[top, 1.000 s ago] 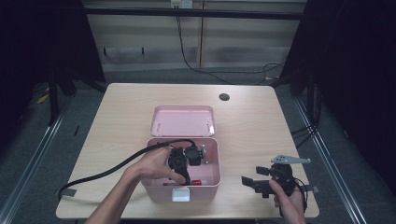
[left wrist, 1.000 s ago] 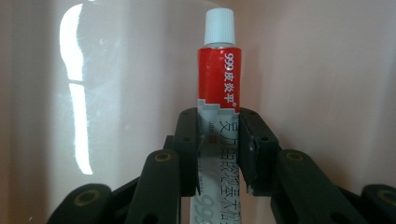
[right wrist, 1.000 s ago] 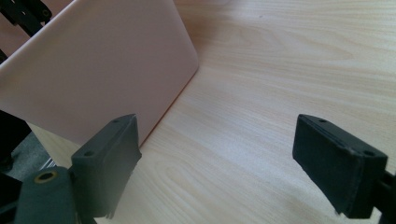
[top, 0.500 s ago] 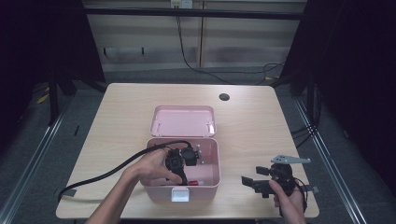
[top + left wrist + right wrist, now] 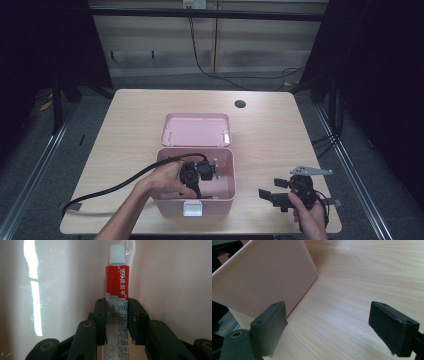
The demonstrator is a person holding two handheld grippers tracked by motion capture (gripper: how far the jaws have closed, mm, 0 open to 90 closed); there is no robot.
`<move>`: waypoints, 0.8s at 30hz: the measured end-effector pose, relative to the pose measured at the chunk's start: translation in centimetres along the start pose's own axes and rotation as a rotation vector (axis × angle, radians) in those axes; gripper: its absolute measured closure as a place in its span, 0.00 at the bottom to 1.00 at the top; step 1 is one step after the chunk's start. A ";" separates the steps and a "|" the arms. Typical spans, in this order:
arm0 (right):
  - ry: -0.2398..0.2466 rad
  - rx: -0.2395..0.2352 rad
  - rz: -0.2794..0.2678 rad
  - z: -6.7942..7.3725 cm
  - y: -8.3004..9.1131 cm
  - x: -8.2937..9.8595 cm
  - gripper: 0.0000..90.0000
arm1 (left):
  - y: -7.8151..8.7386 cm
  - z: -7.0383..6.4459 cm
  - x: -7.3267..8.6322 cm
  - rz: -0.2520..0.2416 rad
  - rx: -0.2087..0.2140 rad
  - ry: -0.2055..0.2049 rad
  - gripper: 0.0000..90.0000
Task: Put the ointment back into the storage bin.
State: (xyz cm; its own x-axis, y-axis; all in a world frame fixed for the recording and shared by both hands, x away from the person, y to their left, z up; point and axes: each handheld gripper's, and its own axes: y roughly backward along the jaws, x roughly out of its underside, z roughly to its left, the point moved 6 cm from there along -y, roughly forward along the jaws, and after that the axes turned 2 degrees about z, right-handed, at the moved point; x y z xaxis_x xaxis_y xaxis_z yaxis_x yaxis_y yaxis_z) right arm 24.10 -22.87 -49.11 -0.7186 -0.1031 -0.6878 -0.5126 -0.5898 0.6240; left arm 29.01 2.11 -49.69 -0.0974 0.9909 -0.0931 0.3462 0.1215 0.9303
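Note:
A pink box stands open near the table's front edge, its lid laid back. My left gripper reaches down inside the box. In the left gripper view its jaws are shut on a red and white ointment tube with a white cap, which points at the box's pink inner wall. My left gripper holds the tube at its middle. My right gripper rests open on the table to the right of the box, and in the right gripper view my right gripper has bare wood between its jaws.
The box's outer side rises at the left of the right gripper view. A black cable trails from the left gripper over the table's left front. A dark round hole lies in the tabletop at the back right.
The left hand and its gripper have shifted very slightly inside the box. The right gripper has not moved.

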 end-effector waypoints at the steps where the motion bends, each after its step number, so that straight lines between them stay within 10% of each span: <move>1: 0.002 -0.001 -0.001 0.0 0.0 0.0 0.16 | -0.1 -0.1 0.0 0.004 0.005 0.003 0.79; 24: 0.001 -0.001 0.002 0.0 -0.1 0.0 0.16 | -0.5 0.2 -0.2 0.026 0.014 0.047 0.76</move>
State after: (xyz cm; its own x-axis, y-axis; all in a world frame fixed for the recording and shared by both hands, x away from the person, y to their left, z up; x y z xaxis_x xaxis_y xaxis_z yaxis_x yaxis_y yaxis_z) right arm 24.12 -22.86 -49.16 -0.7192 -0.1047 -0.6868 -0.5109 -0.5902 0.6250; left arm 29.04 1.90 -50.21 -0.1318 0.9899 -0.0518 0.3621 0.0967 0.9271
